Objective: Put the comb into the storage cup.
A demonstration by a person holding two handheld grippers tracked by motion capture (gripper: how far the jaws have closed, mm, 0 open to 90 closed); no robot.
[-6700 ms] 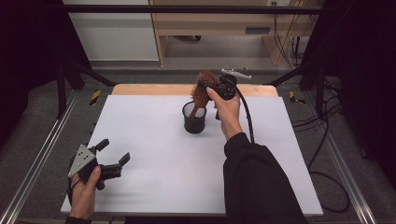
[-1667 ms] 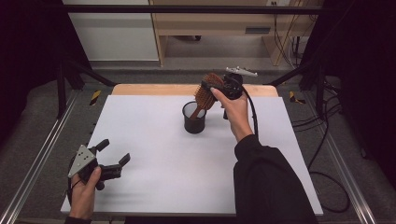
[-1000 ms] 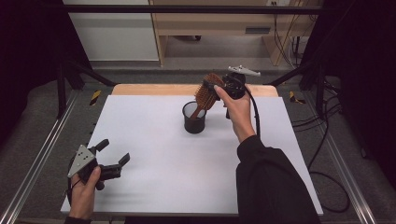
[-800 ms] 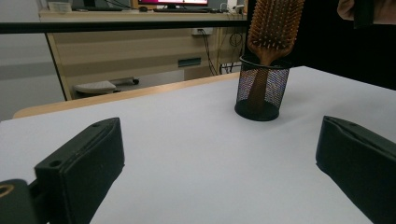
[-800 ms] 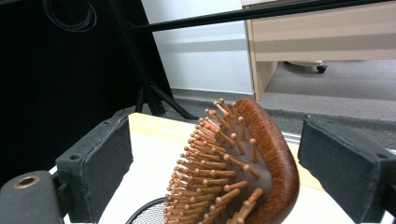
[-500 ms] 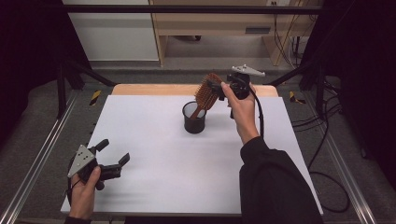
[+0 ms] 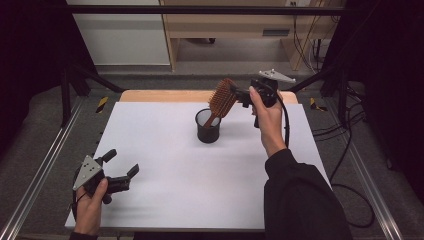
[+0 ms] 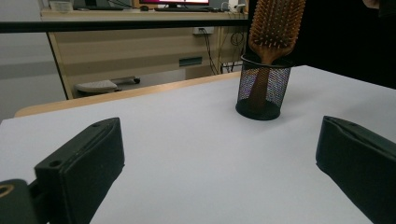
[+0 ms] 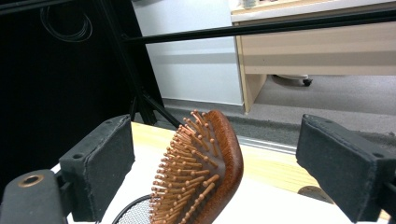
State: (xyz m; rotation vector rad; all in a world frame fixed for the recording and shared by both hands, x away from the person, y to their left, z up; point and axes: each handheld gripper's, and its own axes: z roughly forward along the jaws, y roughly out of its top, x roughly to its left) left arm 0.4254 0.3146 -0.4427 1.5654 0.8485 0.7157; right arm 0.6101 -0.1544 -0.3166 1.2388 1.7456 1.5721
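Since the earlier pictures my right gripper [image 7: 243, 96] has drawn back to the right of the mesh cup [image 7: 208, 126] and let go of the hairbrush [image 7: 222, 99]: a few seconds ago it sat right at the brush head, and now, in the right gripper view, its jaws stand spread wide with the bristled head between them but touching neither. The hairbrush stands handle-down inside the mesh cup, its head leaning up and to the right over the cup's rim; the left gripper view shows the handle through the mesh, reaching the bottom of the cup. My left gripper [image 7: 119, 174] has not moved: it rests near the front left corner of the white table [image 7: 165, 190], well apart from the cup, its jaws spread and holding nothing. As I judge it, the main work is done, since the brush is in the cup and stands there by its own lean. What I have left is to pull the right gripper clear without brushing the head, because a nudge could tip the light cup, and then bring that hand back toward me.
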